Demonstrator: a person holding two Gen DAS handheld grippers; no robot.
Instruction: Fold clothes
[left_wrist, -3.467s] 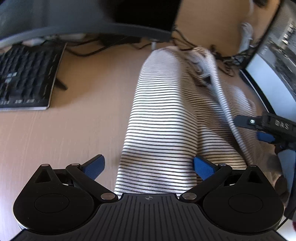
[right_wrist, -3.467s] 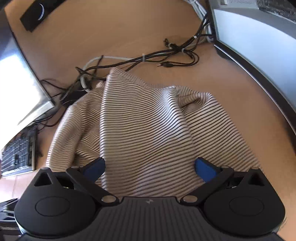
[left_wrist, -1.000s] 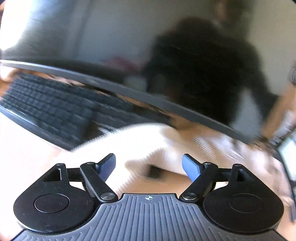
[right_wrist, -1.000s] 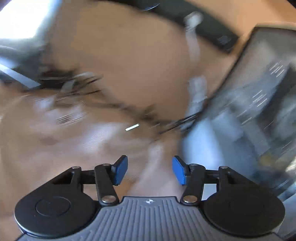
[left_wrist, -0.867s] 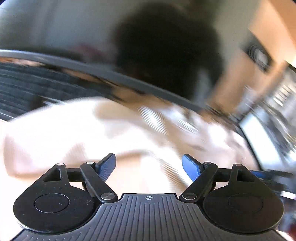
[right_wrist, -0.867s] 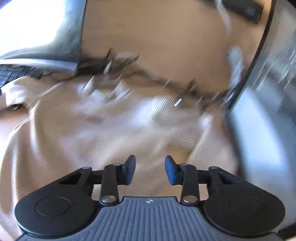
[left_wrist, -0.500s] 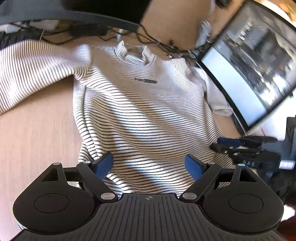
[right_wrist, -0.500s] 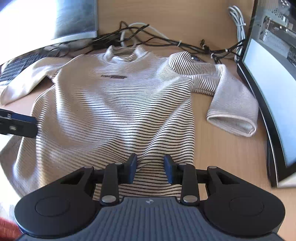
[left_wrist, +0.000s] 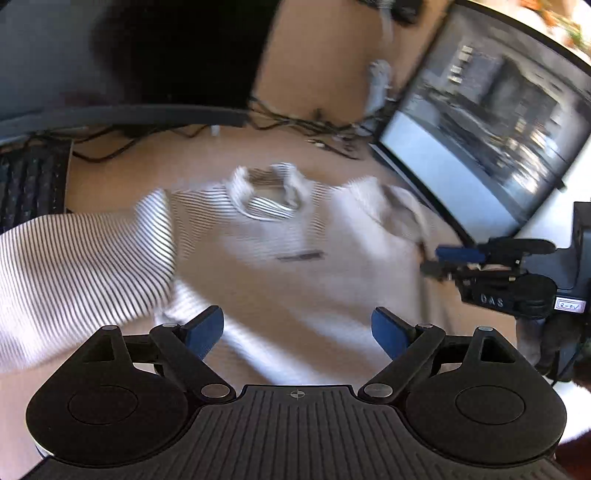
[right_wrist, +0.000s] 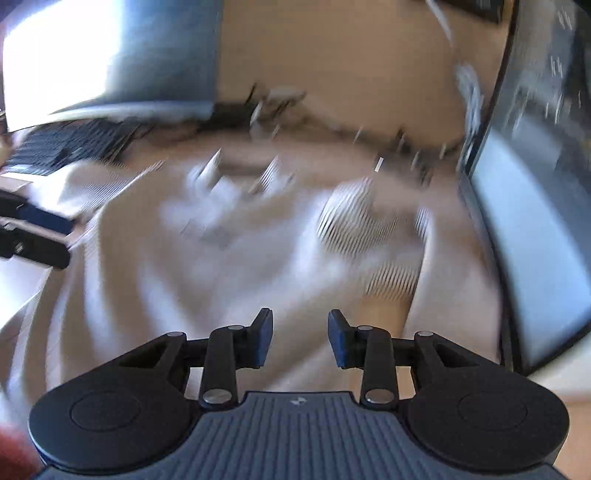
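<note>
Lying spread front-up on the wooden surface (left_wrist: 122, 173), the striped long-sleeve shirt (left_wrist: 295, 236) has its collar toward the monitors, one sleeve stretched out at frame left of the left wrist view, the other bunched near the right-hand screen. Small dark print across chest, too blurred to read. Left hand-held gripper (left_wrist: 297, 328) hovers over the lower body of the shirt, jaws wide and having just been opening, nothing between the pads but cloth below. Right hand-held gripper (right_wrist: 300, 339) sits over the shirt's right side, jaws narrow with a clear gap, having just been closing, holding nothing. Its body, seen from the left camera (left_wrist: 454, 260), carries "DAS" lettering and a small white tag, unreadable. Keyboard (left_wrist: 29, 184) at left edge, tangled cables (left_wrist: 295, 125) behind the collar, lit monitor (left_wrist: 491, 122) at right, second monitor (right_wrist: 110, 55) at back left. Heavy motion blur in right view.
</note>
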